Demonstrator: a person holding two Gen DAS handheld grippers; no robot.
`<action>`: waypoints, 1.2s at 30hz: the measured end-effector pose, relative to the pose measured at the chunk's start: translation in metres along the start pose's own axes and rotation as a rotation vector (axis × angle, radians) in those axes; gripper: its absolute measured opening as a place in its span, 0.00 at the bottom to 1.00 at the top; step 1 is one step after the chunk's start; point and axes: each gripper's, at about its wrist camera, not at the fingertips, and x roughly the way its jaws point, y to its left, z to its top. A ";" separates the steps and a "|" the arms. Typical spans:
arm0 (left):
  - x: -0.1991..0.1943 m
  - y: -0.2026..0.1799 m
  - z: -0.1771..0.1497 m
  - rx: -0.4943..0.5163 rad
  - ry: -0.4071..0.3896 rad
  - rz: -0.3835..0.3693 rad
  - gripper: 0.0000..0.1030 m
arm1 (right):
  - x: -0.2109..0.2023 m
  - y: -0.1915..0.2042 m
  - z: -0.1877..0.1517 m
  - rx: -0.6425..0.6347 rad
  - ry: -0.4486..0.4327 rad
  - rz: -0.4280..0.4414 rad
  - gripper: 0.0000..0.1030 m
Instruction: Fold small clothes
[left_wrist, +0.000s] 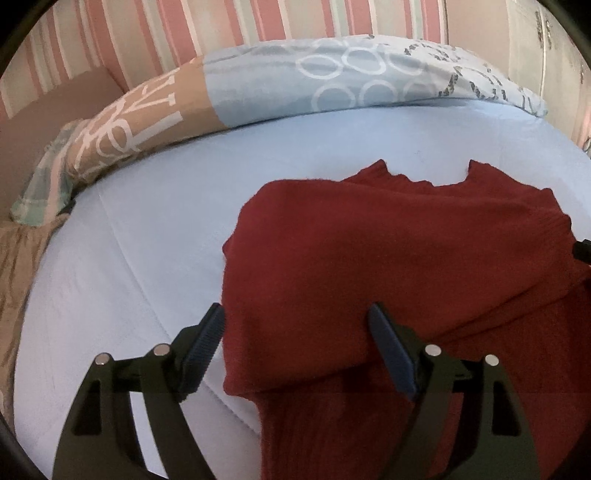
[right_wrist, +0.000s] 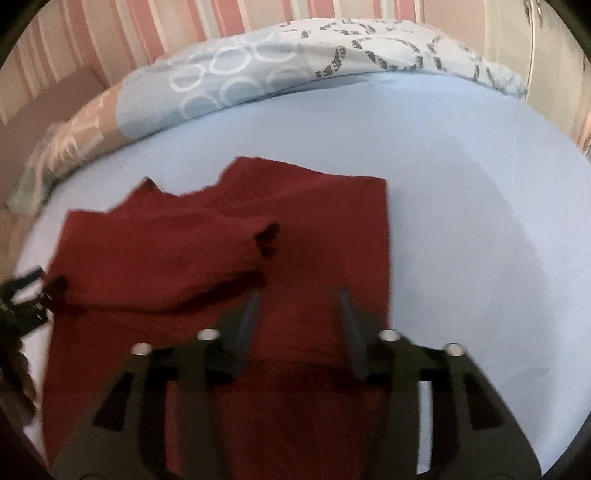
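We've got the red sweater (left_wrist: 388, 266) lying flat on the bed (left_wrist: 155, 236) w/ both sides already turned in over the body, so it's a narrow strip ready for the lengthwise fold. Left tongs (left_wrist: 297, 328) gape wide over its left edge; right tongs (right_wrist: 297, 314) hover above the hem end, partly open, holding nothing, prob. lining up the next pinch.

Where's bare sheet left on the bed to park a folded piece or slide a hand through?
Free: the sheet right of the sweater, out to the bed edge; the band between its neckline and the duvet; the sheet left of it, toward the crumpled duvet end. Crowded: the near middle, where the sweater lies with both open claws, left and right, over it.
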 end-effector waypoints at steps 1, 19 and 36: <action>0.001 0.000 0.000 -0.001 0.004 0.000 0.78 | 0.004 0.004 0.003 -0.003 0.001 0.005 0.53; -0.020 0.000 0.025 0.022 -0.050 0.052 0.78 | -0.028 0.016 0.028 -0.226 -0.127 -0.315 0.08; 0.019 -0.044 0.018 0.139 -0.017 0.102 0.79 | 0.027 0.047 0.005 -0.239 -0.019 -0.279 0.55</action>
